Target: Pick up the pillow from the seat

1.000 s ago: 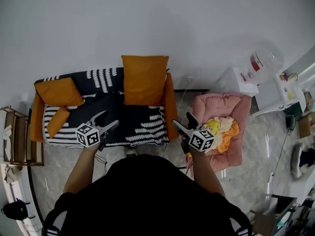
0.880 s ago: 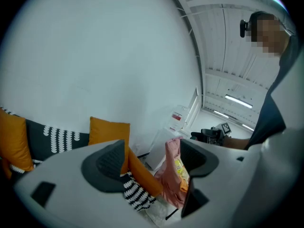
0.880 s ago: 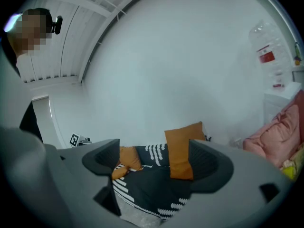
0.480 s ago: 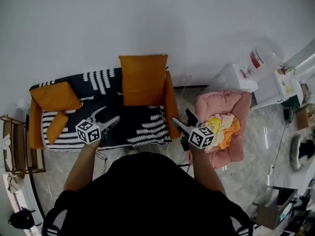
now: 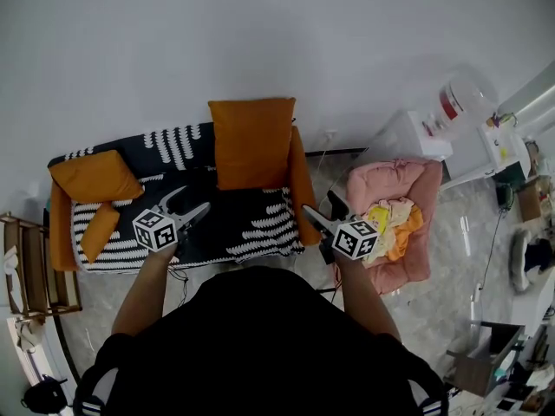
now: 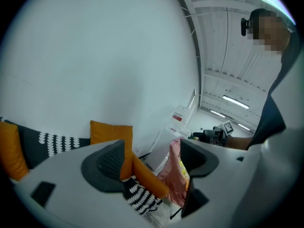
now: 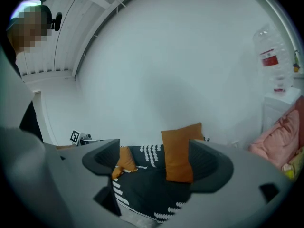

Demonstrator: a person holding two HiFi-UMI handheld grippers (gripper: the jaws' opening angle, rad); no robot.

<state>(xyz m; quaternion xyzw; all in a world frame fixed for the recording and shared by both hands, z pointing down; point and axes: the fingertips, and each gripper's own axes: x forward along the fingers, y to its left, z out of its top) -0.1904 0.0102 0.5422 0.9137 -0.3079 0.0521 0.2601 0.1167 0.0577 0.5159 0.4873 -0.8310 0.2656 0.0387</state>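
A tall orange pillow (image 5: 253, 141) stands upright against the back of the sofa (image 5: 243, 224), at its right end. The sofa has a black-and-white patterned cover. My left gripper (image 5: 186, 202) hovers open over the seat's front middle, apart from the pillow. My right gripper (image 5: 321, 209) is open beside the orange right armrest. In the left gripper view the pillow (image 6: 111, 133) shows beyond the empty left gripper (image 6: 152, 159). In the right gripper view the pillow (image 7: 180, 151) stands between and beyond the pads of the right gripper (image 7: 154, 163), which holds nothing.
Two smaller orange cushions (image 5: 95, 176) lie at the sofa's left end. A pink seat (image 5: 408, 189) piled with clothes stands right of the sofa. A white water dispenser (image 5: 425, 137) is behind it. A wooden rack (image 5: 26, 263) stands at far left.
Both grippers have drifted a little forward toward the sofa. Their jaws stand as wide as before, and nothing was taken hold of.
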